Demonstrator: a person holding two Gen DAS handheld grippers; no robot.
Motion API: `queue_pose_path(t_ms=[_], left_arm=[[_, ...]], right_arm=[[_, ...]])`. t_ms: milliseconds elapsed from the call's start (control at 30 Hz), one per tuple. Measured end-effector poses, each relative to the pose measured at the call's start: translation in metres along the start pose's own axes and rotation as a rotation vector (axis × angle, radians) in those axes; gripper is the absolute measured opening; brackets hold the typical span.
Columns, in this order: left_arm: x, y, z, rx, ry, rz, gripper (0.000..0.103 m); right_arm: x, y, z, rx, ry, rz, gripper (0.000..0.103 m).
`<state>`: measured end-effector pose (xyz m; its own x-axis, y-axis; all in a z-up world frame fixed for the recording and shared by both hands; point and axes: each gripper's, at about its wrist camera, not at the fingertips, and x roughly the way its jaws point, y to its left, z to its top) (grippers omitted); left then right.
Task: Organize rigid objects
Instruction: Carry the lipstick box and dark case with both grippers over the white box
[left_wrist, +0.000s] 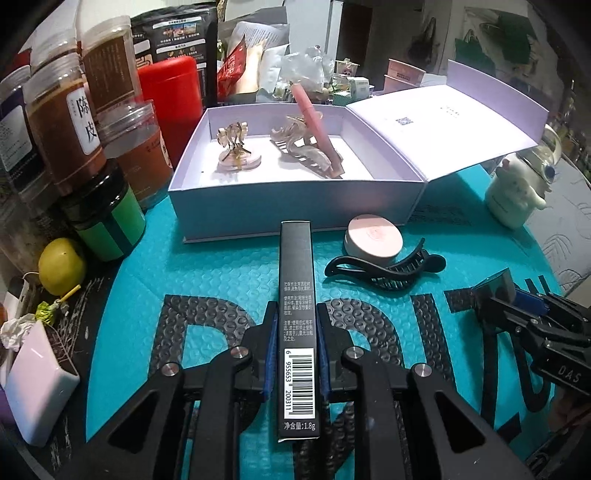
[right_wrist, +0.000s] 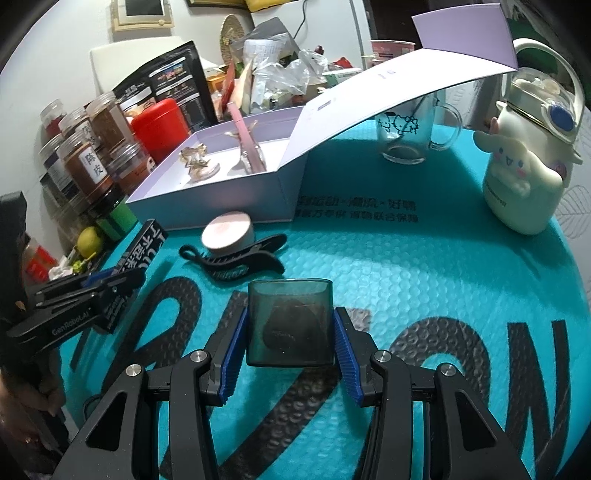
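Observation:
My left gripper (left_wrist: 295, 321) is shut on a long black cosmetic carton (left_wrist: 297, 325) with a barcode, held a little above the teal mat and pointing at the open lilac box (left_wrist: 295, 206). The same carton (right_wrist: 142, 247) shows at the left of the right wrist view, in the left gripper (right_wrist: 110, 284). My right gripper (right_wrist: 290, 325) is shut on a smoky translucent case (right_wrist: 290, 325) with a dark item inside; it appears at the right edge as (left_wrist: 496, 291). Inside the box lie two pale hair claws (left_wrist: 236, 147) and a pink tube (left_wrist: 317, 133).
A round pink compact (left_wrist: 373, 240) and a black hair clip (left_wrist: 384, 267) lie on the mat before the box. Jars (left_wrist: 66, 122) and a red tin (left_wrist: 170, 92) crowd the left. A cream kettle (right_wrist: 528, 162) and a glass mug (right_wrist: 410, 136) stand right.

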<state>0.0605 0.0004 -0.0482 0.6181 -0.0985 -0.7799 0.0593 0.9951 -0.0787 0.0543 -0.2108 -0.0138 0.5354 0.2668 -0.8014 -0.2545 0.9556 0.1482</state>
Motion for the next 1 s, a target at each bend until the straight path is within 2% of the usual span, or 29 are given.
queue_pose_path(t_ms=[167,633,1000], left_arm=[[-0.01,0.001,-0.005,0.005,-0.008,0.004,0.018],[-0.053,-0.006,-0.013,0.027,-0.1,-0.005,0.018],[-0.078,-0.012,0.0,0.045,-0.176,-0.016,0.018]], right_arm=[[-0.007,0.007,-0.006,-0.003,-0.012,0.02,0.045],[-0.037,0.035,-0.018,-0.065,-0.067,0.044,0.045],[-0.057,0.05,-0.012,-0.132,-0.12,0.06,0.045]])
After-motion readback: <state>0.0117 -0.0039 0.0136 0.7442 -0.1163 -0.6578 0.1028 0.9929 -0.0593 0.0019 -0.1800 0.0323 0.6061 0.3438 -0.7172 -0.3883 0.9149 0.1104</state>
